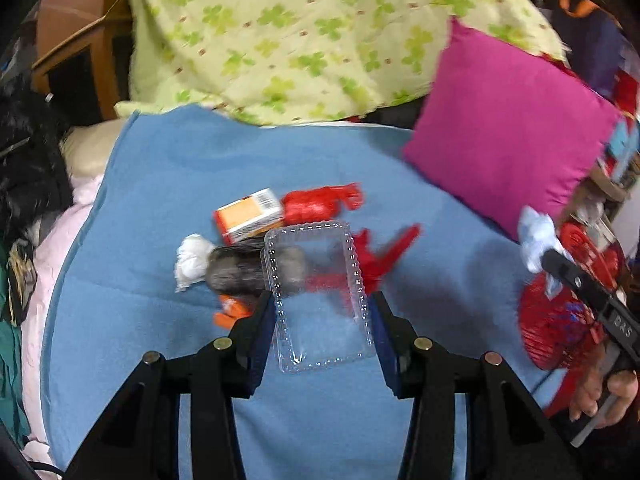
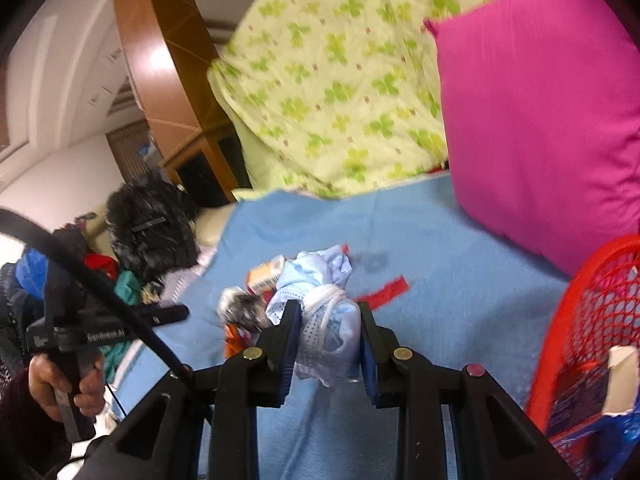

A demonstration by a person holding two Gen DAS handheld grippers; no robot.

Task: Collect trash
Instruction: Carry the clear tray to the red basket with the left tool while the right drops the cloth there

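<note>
1. My left gripper [image 1: 322, 320] pinches a clear plastic tray [image 1: 318, 296] by its long sides, lifted off the blue blanket [image 1: 160, 184].
2. My right gripper [image 2: 328, 332] squeezes a crumpled face mask [image 2: 320, 308].
3. Next, I judge, both go into the red mesh basket [image 2: 592, 304] at three o'clock.
4. An orange carton [image 1: 250, 214], red wrappers [image 1: 320, 202] and a white wad [image 1: 192, 260] remain at twelve o'clock; a magenta cushion [image 1: 508, 132] and clover quilt [image 1: 304, 36] lie behind.

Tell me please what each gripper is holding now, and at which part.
The left gripper holds a clear plastic tray by its two long sides. The right gripper holds a crumpled blue face mask around the middle of the bundle.
</note>
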